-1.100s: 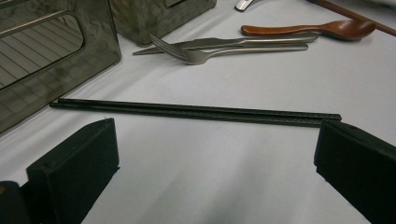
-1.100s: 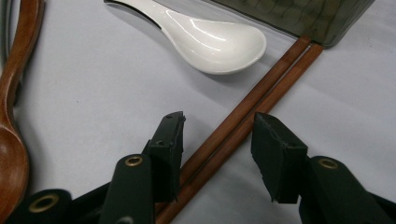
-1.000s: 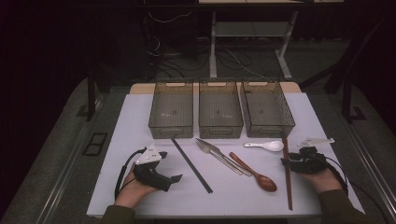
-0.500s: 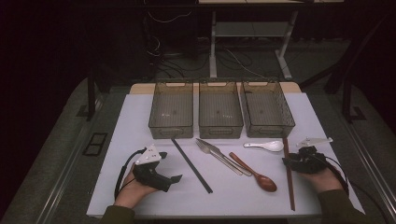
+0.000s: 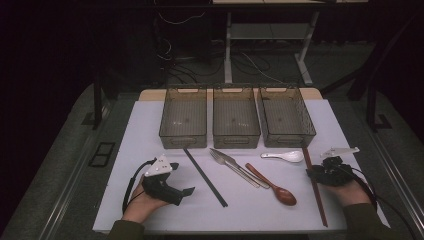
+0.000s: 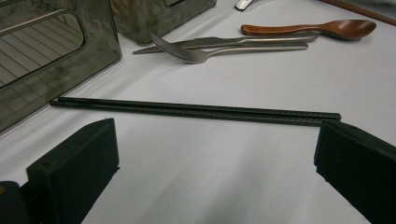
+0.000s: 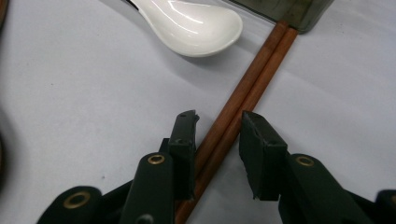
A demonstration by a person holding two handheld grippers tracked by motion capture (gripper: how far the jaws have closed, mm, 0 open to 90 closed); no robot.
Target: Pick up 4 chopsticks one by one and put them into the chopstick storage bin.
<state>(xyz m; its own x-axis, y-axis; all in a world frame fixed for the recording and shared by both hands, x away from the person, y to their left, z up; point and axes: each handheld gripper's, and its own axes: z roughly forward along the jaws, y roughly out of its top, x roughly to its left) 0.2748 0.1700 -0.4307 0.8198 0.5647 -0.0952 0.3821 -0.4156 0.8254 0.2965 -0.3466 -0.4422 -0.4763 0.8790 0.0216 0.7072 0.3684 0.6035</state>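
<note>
Nearby white spoon [image 7: 187,25] beside brown chopsticks [image 7: 243,91]; bin corner [image 7: 299,14] touching tips.

Reddish-brown chopsticks [image 7: 243,100] cross the white desk [image 5: 150,135]. A glossy white spoon [image 7: 191,25] gleams beside them. The fingers [image 7: 184,140] are black. Black chopsticks [image 6: 196,112], silver fork [image 6: 201,51], brown wooden spoon [image 6: 317,29]. Three smoky grey see-through bins [image 5: 183,120].

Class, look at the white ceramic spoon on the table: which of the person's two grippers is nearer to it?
Right. The right gripper sits just beside the white spoon, straddling the brown chopsticks. The left gripper lies across the table, beyond the black chopsticks.
</note>
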